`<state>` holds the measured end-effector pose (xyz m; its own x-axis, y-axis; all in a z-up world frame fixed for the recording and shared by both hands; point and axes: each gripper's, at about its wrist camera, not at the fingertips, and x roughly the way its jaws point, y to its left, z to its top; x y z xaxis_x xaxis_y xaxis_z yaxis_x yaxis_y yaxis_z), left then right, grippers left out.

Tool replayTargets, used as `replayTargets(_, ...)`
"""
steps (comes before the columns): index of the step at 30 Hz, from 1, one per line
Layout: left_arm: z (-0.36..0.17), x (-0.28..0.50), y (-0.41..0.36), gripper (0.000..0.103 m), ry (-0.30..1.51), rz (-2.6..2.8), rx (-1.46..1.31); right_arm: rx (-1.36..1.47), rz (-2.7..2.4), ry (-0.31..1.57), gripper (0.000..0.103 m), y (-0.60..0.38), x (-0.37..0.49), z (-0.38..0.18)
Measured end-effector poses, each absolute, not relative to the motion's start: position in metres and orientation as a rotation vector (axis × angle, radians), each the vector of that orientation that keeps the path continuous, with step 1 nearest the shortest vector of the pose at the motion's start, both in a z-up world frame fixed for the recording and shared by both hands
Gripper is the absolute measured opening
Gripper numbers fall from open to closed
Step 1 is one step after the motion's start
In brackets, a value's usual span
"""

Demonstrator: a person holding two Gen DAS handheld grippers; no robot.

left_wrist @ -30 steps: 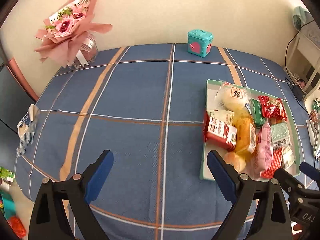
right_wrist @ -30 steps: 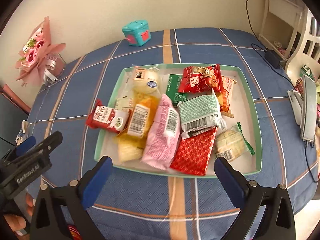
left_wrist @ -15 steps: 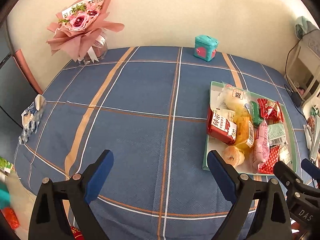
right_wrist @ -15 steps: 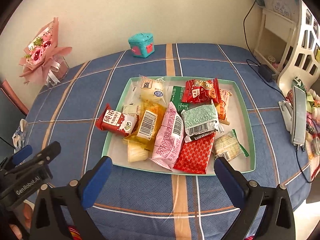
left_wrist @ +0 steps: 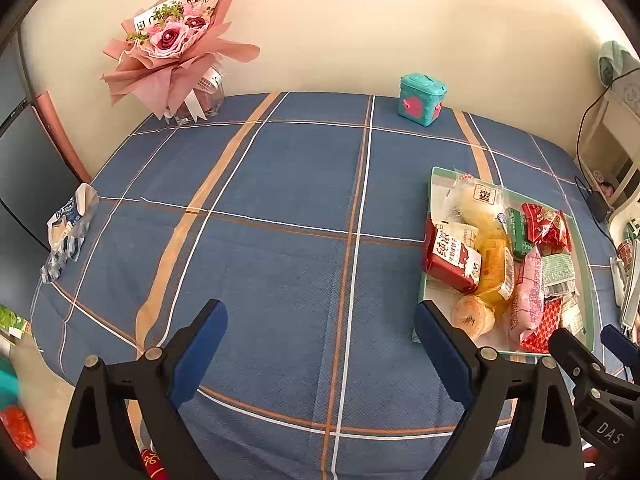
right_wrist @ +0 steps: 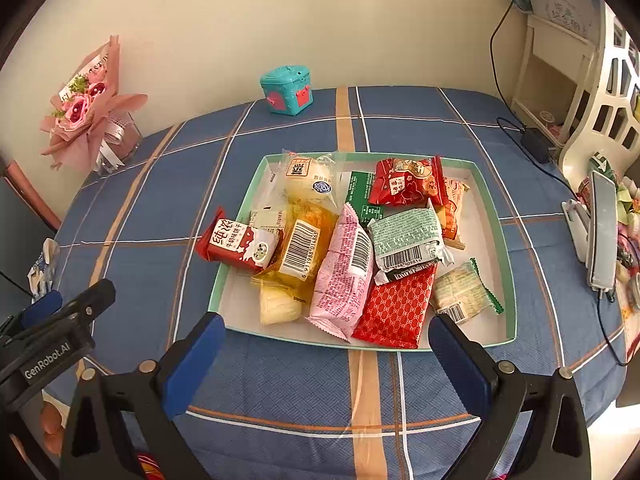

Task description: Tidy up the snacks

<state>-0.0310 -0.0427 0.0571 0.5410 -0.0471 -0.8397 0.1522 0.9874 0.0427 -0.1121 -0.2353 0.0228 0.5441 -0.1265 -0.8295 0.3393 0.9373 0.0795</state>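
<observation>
Right wrist view: snacks (right_wrist: pixel 344 248) lie piled in the tray (right_wrist: pixel 506 280) at centre frame, one red packet (right_wrist: pixel 236 242) overhanging its left rim. Right gripper (right_wrist: pixel 326 350) and left gripper (left_wrist: pixel 320 332) both gape wide, holding nothing. This heap fits gathering just done or sorting ahead.

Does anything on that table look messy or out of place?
Yes: the red milk-biscuit packet hangs over the left rim of the shallow green-edged tray, partly outside it. The other snack packets lie heaped crosswise on each other, unsorted.
</observation>
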Motion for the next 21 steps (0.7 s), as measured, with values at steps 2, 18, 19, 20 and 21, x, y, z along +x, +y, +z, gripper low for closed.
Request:
replayTargets(2, 0.0561, -0.0310, -0.0437, 0.095, 0.995, -0.103, 0.132, 0.242, -0.280, 0.959, 0.103, -0.2357, -0.1120, 0.0228)
replayTargets(18, 0.0524, -0.0306, -0.0494, 0.095, 1.006, -0.065, 0.195, 0.259, -0.284, 0.958, 0.103, -0.2371, -0.1117, 0.0225)
replayTargets(19, 0.0525, -0.0311, -0.0501, 0.095, 1.005, -0.067, 0.200, 0.262, -0.285, 0.958, 0.103, -0.2376, -0.1118, 0.0222)
replayTargets(20, 0.0525, -0.0314, -0.0503, 0.095, 1.005, -0.071, 0.201, 0.264, -0.286, 0.959, 0.103, -0.2381, -0.1119, 0.0221)
replayTargets(21, 0.0525, -0.0316, -0.0506, 0.095, 1.006, -0.073, 0.202, 0.267, -0.288, 0.959, 0.103, -0.2380, -0.1119, 0.0218)
